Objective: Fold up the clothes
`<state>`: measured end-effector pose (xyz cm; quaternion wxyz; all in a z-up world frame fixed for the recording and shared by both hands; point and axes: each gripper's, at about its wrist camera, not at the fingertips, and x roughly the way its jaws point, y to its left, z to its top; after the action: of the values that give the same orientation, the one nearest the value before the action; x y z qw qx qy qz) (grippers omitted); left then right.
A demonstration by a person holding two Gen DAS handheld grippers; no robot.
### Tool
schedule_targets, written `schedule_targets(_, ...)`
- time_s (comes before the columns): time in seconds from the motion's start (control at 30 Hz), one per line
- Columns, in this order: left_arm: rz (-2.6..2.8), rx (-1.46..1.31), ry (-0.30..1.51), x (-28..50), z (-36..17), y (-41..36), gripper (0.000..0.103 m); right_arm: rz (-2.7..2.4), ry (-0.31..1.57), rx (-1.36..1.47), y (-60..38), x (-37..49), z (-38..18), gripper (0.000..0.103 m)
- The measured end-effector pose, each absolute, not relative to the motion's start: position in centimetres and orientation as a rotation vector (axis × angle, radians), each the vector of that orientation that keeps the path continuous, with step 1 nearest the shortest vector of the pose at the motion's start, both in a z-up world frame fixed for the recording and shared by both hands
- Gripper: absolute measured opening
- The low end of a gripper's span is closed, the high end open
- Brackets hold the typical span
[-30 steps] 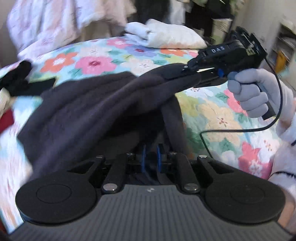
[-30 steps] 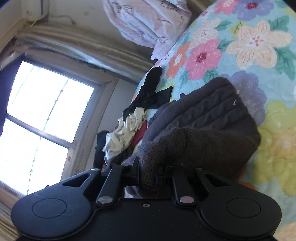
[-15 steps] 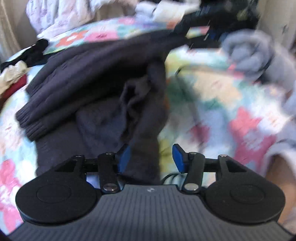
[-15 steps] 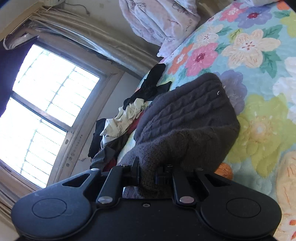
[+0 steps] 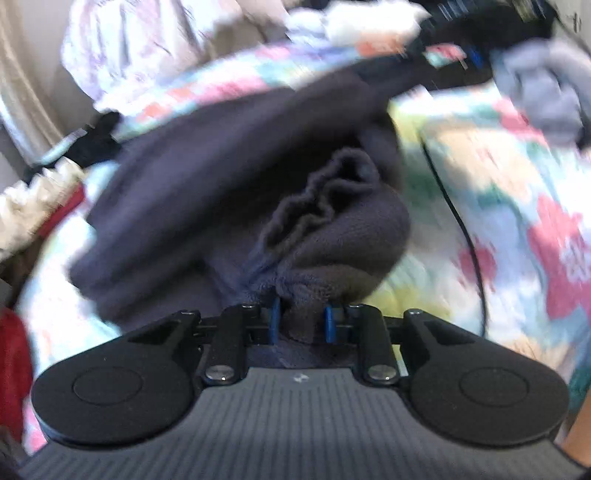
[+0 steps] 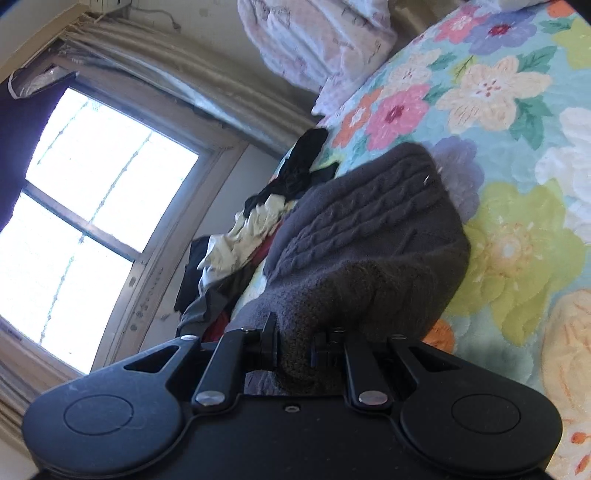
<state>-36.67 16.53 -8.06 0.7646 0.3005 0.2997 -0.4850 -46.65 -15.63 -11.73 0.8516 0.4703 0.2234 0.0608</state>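
The folding is being judged as only begun: at the far left a heap of other clothes (image 6: 236,236) is lying unsorted at the bed's edge below the window (image 6: 96,206), while the dark knitted sweater (image 6: 369,236) is being held bunched above the flowered bedspread (image 6: 517,122), with no flat, squared fold visible yet. In the left wrist view, which is being blurred by motion, a gathered wad of the sweater (image 5: 332,229) is being pinched between the blue pads of the left gripper (image 5: 301,319), held low and near, pointing across the bed. Further right, another edge of the knit is being clamped by the right gripper (image 6: 295,347), its fingers drawn in tight on the cloth. At the far right the right gripper (image 5: 476,33) is being held high by a gloved hand (image 5: 543,99), the sweater being stretched between both tools. Laying it flat and smoothing are being left to do.
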Motion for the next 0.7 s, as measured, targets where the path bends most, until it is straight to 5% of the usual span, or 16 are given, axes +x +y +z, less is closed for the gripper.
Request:
schedule_targets(0.43,-0.987,0.582,0.539,-20.5,-2.9,6.0,0.015,-0.039,0.425,0.964,-20.0,-39.3,-6.8,0.017)
schedule_targets(0.7,-0.976,0.602,0.689,-15.7,-8.2,2.6,0.006,-0.171,0.529,0.949,-22.0,-35.2,-11.4,0.017)
